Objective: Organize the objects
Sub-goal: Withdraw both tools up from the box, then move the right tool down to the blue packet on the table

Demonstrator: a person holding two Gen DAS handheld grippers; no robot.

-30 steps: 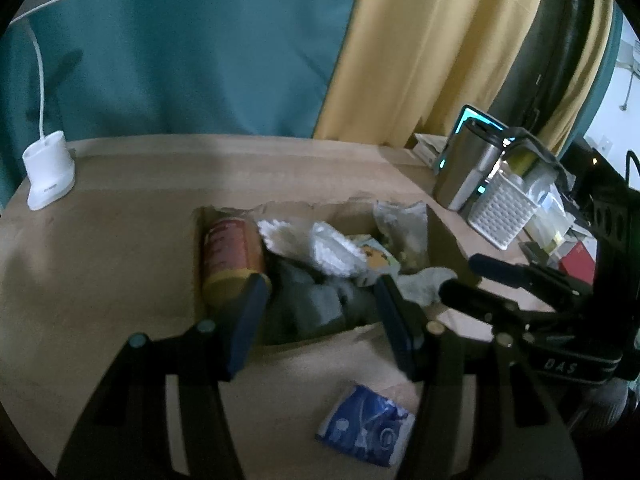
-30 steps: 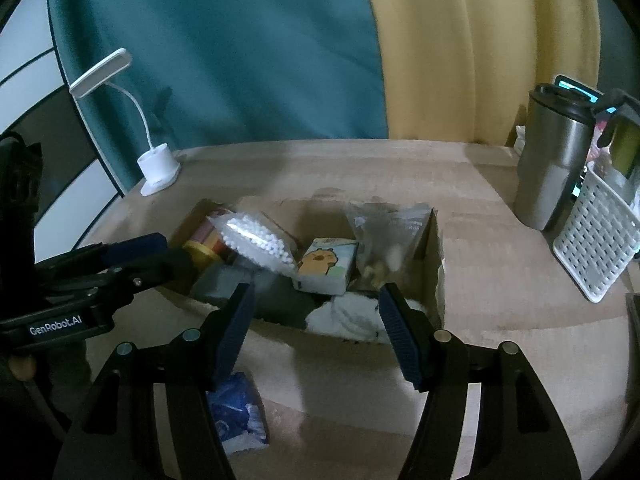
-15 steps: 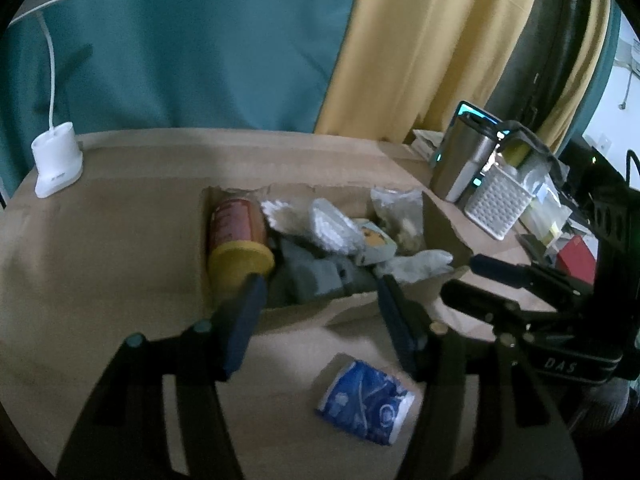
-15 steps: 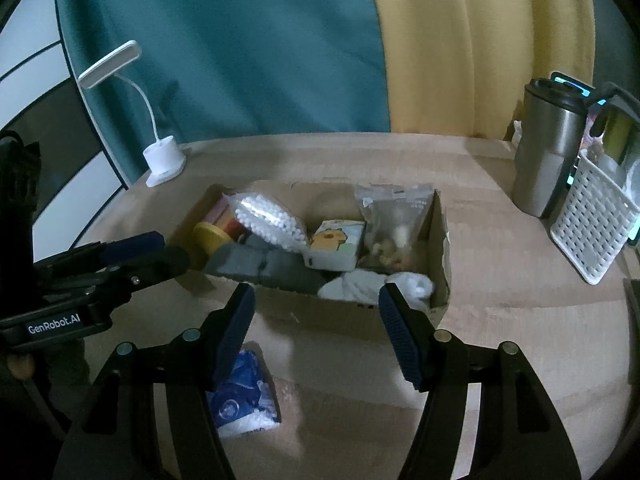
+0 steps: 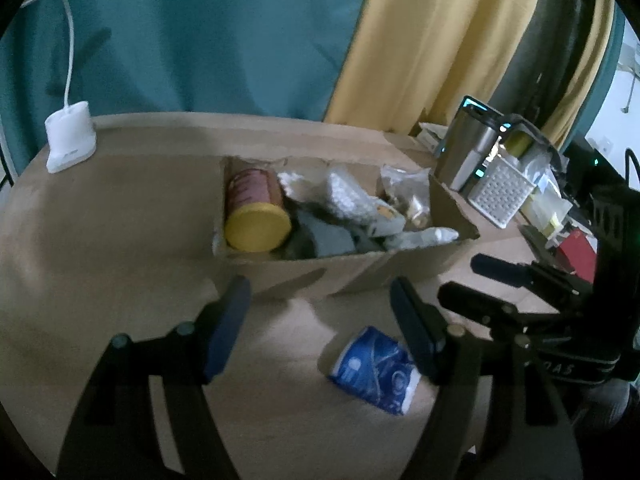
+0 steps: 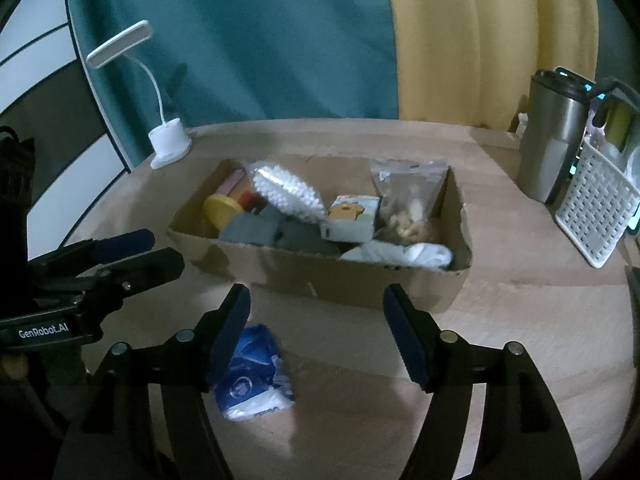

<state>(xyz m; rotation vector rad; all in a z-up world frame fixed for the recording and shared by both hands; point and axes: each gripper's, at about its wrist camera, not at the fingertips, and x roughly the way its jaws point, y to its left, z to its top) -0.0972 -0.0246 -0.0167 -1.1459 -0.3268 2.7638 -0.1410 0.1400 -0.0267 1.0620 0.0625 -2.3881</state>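
Right wrist view: brown cardboard box at centre already packed; blue-and-white plastic packet lies outside it, lower left, on the counter. Both claws, left claw and right claw, have just been opening, empty.

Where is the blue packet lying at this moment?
The blue packet lies on the table, outside and in front of the cardboard box. In the right wrist view it is low on the left, partly behind the left finger of the right tongs.
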